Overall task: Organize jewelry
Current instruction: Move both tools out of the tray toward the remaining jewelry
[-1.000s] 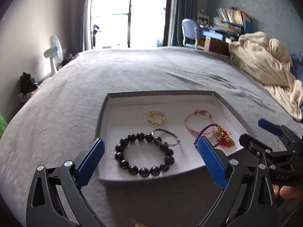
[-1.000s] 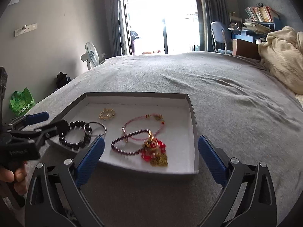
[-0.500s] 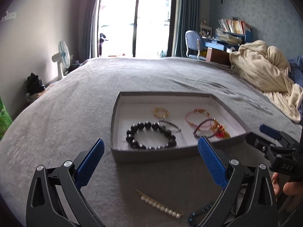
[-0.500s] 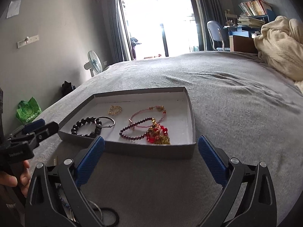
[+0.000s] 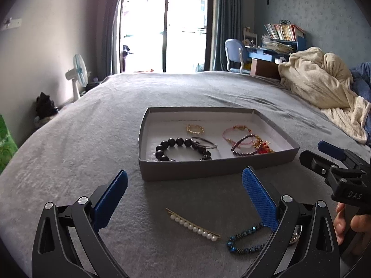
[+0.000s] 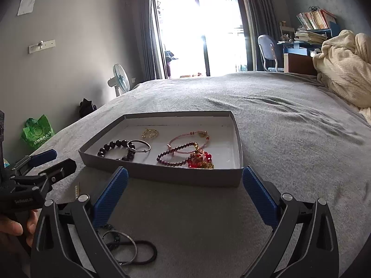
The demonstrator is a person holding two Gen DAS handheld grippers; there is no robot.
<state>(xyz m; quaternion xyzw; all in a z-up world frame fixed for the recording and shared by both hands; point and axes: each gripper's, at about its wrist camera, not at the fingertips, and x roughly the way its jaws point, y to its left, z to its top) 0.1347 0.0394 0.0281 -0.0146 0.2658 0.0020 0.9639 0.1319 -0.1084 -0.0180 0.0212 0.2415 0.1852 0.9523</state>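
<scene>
A shallow grey box lies on the grey bed. It holds a black bead bracelet, a silver ring bangle, a gold chain, a pink cord bracelet, a purple bead bracelet and a red-gold piece. In front of the box lie a pearl hair clip, a blue bead bracelet, a silver ring and a black hair tie. My left gripper and right gripper are open and empty, hovering short of the box.
A cream blanket is heaped at the bed's right side. A fan, a green bag, a chair and a desk with books stand beyond the bed. The grey cover stretches far behind the box.
Both grippers have pulled back and away from the box. The loose items on the cover in front of the box have come into view. Both stay open.
</scene>
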